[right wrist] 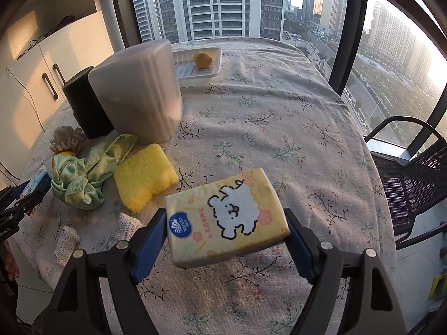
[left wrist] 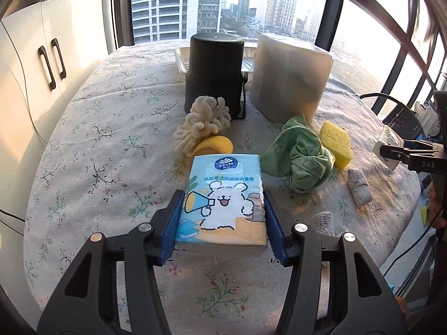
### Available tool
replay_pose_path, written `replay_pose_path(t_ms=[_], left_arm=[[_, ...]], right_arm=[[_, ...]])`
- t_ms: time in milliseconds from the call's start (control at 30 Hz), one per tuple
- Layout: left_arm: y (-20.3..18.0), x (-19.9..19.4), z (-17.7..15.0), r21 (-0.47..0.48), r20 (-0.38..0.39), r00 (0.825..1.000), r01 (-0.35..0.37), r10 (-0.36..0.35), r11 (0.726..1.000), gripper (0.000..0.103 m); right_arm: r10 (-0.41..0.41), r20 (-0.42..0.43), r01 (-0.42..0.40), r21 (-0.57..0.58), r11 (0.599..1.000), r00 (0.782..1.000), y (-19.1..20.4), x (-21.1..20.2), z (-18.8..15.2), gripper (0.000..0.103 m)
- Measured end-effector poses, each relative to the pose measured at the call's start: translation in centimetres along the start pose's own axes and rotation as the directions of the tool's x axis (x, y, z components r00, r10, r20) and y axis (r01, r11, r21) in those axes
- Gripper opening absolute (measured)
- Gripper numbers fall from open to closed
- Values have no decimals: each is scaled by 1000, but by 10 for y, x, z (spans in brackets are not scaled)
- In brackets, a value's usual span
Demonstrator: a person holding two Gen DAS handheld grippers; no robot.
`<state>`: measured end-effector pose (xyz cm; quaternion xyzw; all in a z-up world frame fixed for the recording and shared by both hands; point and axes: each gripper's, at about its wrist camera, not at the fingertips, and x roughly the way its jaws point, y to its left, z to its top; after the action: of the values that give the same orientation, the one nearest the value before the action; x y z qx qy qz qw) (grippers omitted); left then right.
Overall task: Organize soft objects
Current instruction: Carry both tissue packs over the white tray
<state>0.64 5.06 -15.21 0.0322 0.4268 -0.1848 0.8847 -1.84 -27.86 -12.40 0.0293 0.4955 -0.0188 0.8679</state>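
My left gripper (left wrist: 222,224): matte black plastic arms with triangular cutouts; blue ribbed pads (left wrist: 173,223) on the inner finger faces; round silver screws at the joints; my right gripper (right wrist: 225,247): same black arms, blue pads (right wrist: 149,244), silver screws; seen side-on from the left camera, its black body carries white "DAS" lettering.

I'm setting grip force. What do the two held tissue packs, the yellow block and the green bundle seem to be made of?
Blue tissue pack in the left gripper and yellow tissue pack in the right gripper: glossy printed plastic film, likely over paper tissue.
Yellow block: porous foam sponge, with a pitted matte surface.
Green bundle: thin woven cloth, creased, with a slight sheen.
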Motion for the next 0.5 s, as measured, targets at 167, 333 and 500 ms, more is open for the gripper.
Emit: replay_pose_path(t_ms=[167,333,500], left_arm=[[17,0,2,-44,-5,999,-49,48,998,51],[35,-2,9,-57,9,995,-102,103,993,51],[55,6,22,-68,17,990,-141,142,988,51]], right_arm=[[-10,-10,10,14,1000,1000,-6,2,2,81],[-28,-18,28,20,999,999,-13,8,10,81],[-26,-34,28,41,999,999,-22,22,27,81]])
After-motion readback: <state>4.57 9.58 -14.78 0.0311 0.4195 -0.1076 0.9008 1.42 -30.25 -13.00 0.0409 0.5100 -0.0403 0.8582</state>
